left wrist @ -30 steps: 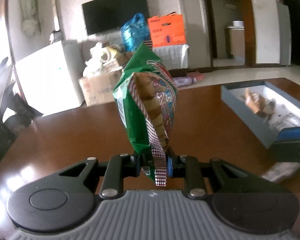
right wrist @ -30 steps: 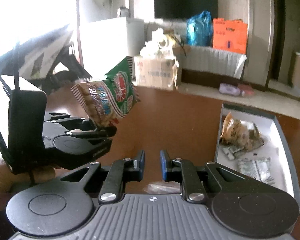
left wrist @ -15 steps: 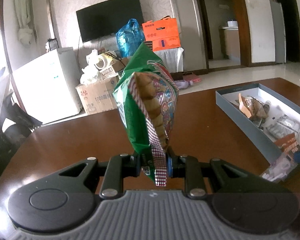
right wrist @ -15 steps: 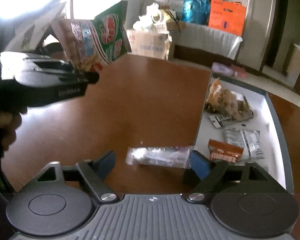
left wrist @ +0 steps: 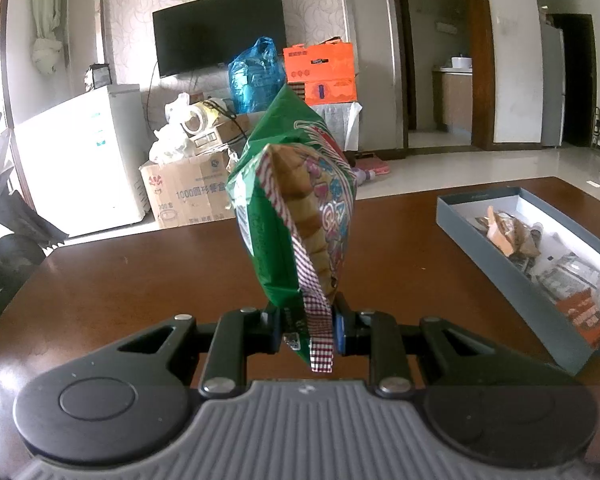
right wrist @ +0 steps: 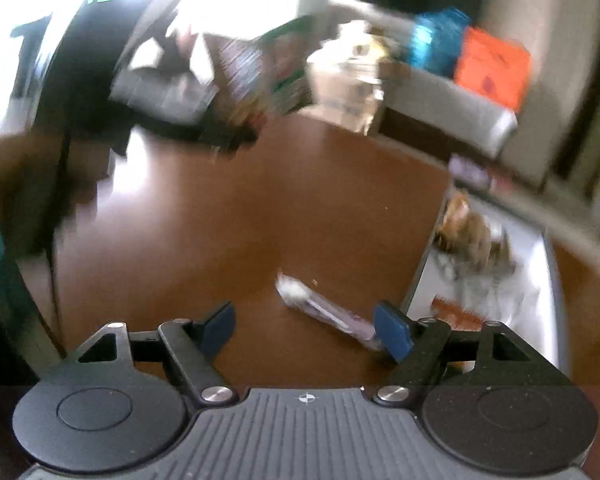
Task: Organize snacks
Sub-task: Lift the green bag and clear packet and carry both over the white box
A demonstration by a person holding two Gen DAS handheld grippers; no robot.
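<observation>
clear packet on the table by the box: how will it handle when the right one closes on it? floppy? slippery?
The clear packet looks thin and flat, so probably light and floppy; it may sag from a pinch at one end. Its glossy film suggests it could slip. It lies flat on the table, so it likely slides rather than rolls. The right hand-held gripper is closing around it, pads not yet pressing.

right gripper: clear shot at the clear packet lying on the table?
Probably yes. The right gripper has its jaws wide, closing, and the clear packet lies flat on the bare table just ahead between them. The box wall sits close to its right end, so little margin there.
</observation>
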